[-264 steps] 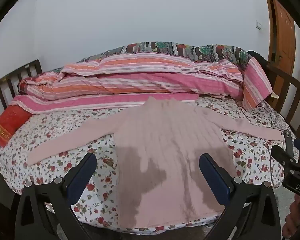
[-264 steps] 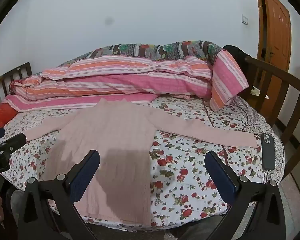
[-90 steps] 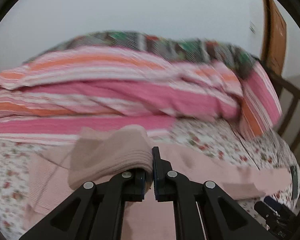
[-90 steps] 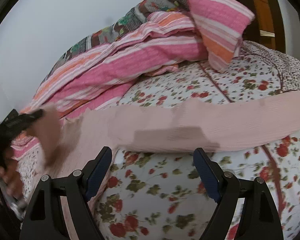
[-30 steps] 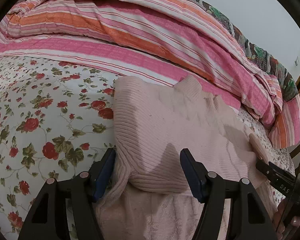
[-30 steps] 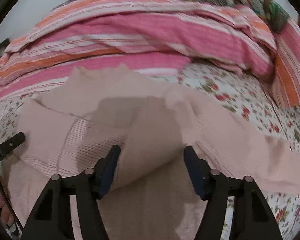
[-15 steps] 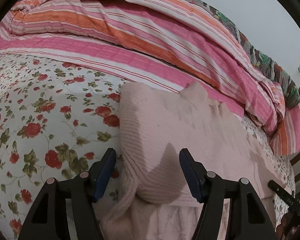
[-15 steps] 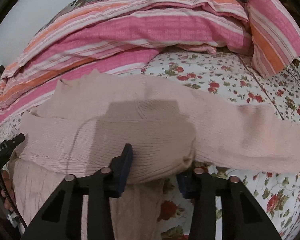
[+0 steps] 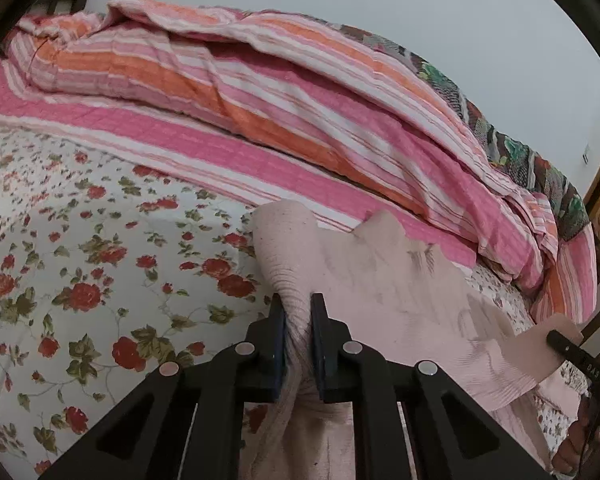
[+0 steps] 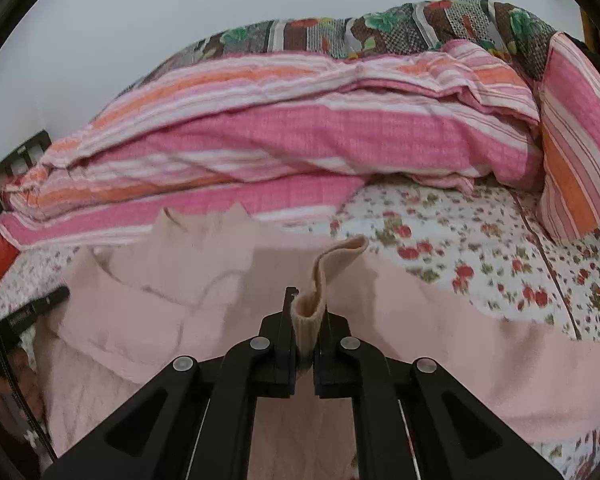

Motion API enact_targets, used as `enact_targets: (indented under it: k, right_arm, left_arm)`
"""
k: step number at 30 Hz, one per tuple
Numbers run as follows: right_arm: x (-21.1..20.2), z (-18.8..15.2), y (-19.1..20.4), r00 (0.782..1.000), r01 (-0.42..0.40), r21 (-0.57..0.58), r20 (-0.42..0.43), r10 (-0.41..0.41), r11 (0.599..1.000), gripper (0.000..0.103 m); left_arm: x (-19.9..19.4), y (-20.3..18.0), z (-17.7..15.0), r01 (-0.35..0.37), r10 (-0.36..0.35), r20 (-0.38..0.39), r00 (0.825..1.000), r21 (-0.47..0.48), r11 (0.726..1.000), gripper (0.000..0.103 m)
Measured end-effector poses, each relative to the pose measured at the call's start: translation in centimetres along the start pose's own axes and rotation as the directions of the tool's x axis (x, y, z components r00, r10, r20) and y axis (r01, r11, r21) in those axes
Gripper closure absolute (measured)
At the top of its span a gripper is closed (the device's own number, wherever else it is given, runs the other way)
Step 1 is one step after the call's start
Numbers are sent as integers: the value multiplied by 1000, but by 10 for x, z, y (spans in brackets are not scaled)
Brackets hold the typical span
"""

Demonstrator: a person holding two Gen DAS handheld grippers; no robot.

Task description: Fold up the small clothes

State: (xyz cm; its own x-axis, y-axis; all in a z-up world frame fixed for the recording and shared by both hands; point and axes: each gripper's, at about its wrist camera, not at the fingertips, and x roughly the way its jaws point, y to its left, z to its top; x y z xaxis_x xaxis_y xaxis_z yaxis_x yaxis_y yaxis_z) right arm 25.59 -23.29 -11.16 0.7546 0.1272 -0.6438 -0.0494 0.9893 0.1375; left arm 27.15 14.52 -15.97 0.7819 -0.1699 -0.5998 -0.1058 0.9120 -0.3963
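Gripping now — both grippers [image 9: 297, 312] [image 10: 304, 312] on sweater [image 9: 400, 288]

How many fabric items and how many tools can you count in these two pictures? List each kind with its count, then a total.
Pink sweater: 1
Striped quilt: 1
Dark patterned blanket: 1
Floral bedsheet: 1
Tools, left tool and right tool, each shut on the sweater: 2
Total: 6

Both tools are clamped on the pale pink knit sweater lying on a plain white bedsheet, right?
Not quite. The left tool and right tool are both shut on the pale pink knit sweater, but the bedsheet is not plain: it is white with a red rose print, clearest in the left wrist view.
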Motion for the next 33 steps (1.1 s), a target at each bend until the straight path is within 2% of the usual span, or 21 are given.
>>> enact_targets:
  k: [3, 5, 7, 8, 9, 10, 12, 16, 23, 28, 33]
  right_arm:
    - [15, -3, -2, 999, 11, -7, -51, -11, 1000, 97]
    - [30, -12, -1, 989, 64, -44, -129, -69, 997, 96]
    - [42, -24, -2, 972, 113, -80, -196, -127, 990, 91]
    - [43, -28, -3, 970, 114, -86, -207, -129, 990, 87]
    - [41, -30, -6, 972, 107, -88, -202, -123, 990, 82]
    - [36, -32, -8, 973, 111, -88, -191, -126, 990, 69]
    - [22, -32, -16, 978, 121, -75, -160, -132, 990, 53]
    - [-9, -34, -39, 986, 121, -37, -111, -124, 992, 51]
    - [-63, -48, -97, 976, 213, 50, -54, -210, 976, 45]
    - [-97, -72, -151, 958, 287, 133, -59, -281, 949, 41]
    - [-114, -101, -209, 947, 322, 256, -87, -310, 912, 39]
  left_arm:
    - [1, 8, 2, 8, -9, -14, 1000, -43, 999, 91]
    - [6, 10, 0, 4, -6, -39, 999, -58, 998, 91]
    - [10, 10, -2, -12, 8, -67, 998, -60, 998, 89]
    - [12, 9, -2, -21, 16, -78, 997, -58, 998, 88]
    - [12, 9, -2, -24, 19, -85, 996, -54, 998, 87]
    - [11, 8, -3, -30, 26, -85, 996, -49, 998, 84]
    - [8, 5, -3, -51, 48, -69, 996, -33, 998, 80]
    - [2, -4, -2, -67, 67, -34, 997, 20, 998, 68]
    - [6, -33, -10, -121, 128, -27, 991, 188, 975, 47]
    - [13, -46, -18, -165, 183, -43, 982, 270, 948, 43]
    - [14, -44, -18, -158, 178, -58, 982, 261, 953, 41]
